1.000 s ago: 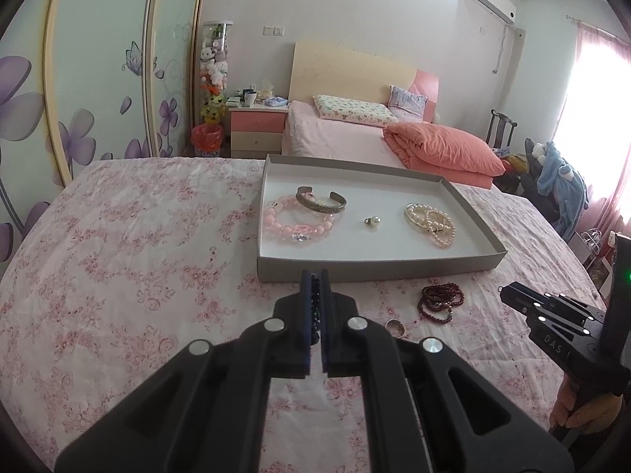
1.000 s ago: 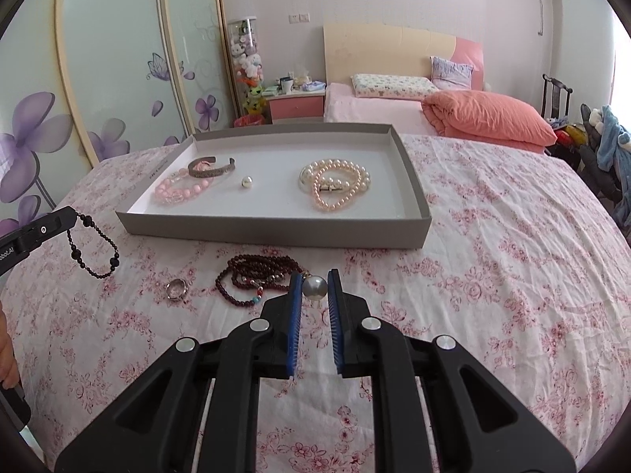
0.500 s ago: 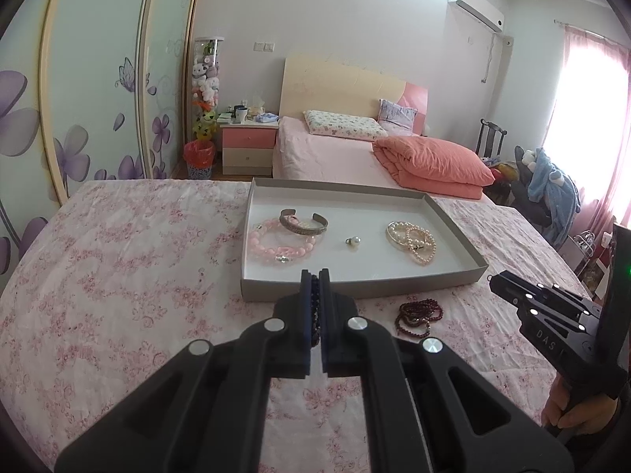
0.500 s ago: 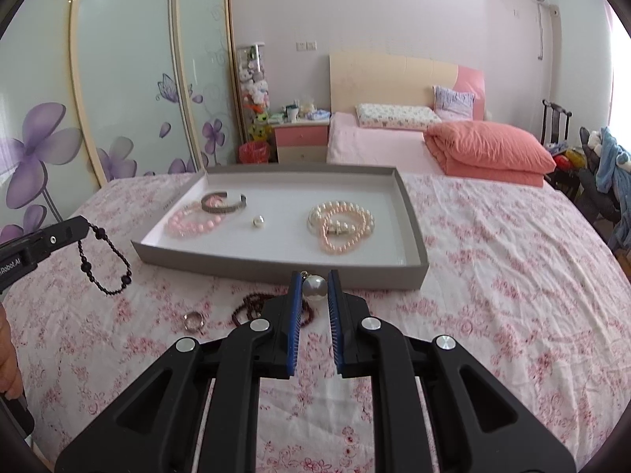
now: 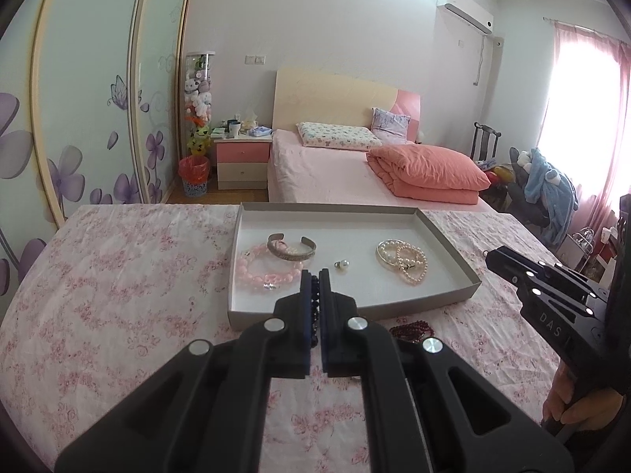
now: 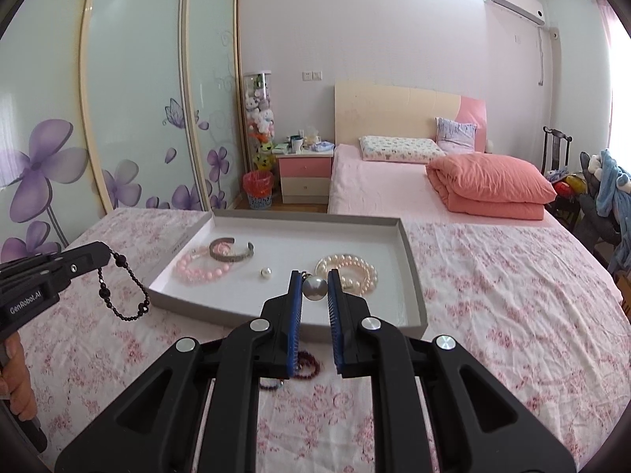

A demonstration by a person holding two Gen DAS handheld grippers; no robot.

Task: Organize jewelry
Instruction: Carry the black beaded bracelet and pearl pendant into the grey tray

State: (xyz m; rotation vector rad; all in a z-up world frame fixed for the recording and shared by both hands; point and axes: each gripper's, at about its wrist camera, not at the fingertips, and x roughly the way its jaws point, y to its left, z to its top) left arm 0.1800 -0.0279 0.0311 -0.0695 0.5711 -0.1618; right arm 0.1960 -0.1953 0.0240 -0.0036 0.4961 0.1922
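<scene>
A grey shallow tray (image 5: 449, 303) (image 6: 410, 252) lies on the floral cloth. Inside it are a pink bead bracelet (image 5: 260, 272) (image 6: 197, 272), a silver cuff (image 5: 292, 250) (image 6: 230, 254), a small pearl earring (image 5: 342, 265) (image 6: 266, 272) and pearl bracelets (image 5: 402, 262) (image 6: 349, 270). My left gripper (image 5: 314, 278) (image 6: 106, 254) is shut on a black bead bracelet (image 5: 314, 307) (image 6: 122, 291), which dangles from it left of the tray. My right gripper (image 6: 314, 280) (image 5: 491, 254) is shut on a large grey pearl earring (image 6: 314, 287) above the tray's near edge. A dark red bead bracelet (image 5: 412, 331) (image 6: 307, 362) lies in front of the tray.
The table is covered with a pink floral cloth (image 5: 110, 307) (image 6: 512, 295). Behind it stand a pink bed (image 5: 335, 169), a bedside cabinet (image 5: 241, 161) and a red bin (image 5: 194, 175). A person's hand (image 5: 572, 406) holds the right gripper's handle.
Both grippers have risen, each keeping its piece. The tray now sits lower and nearer the fingertips in both views, and the ring on the cloth is hidden.
</scene>
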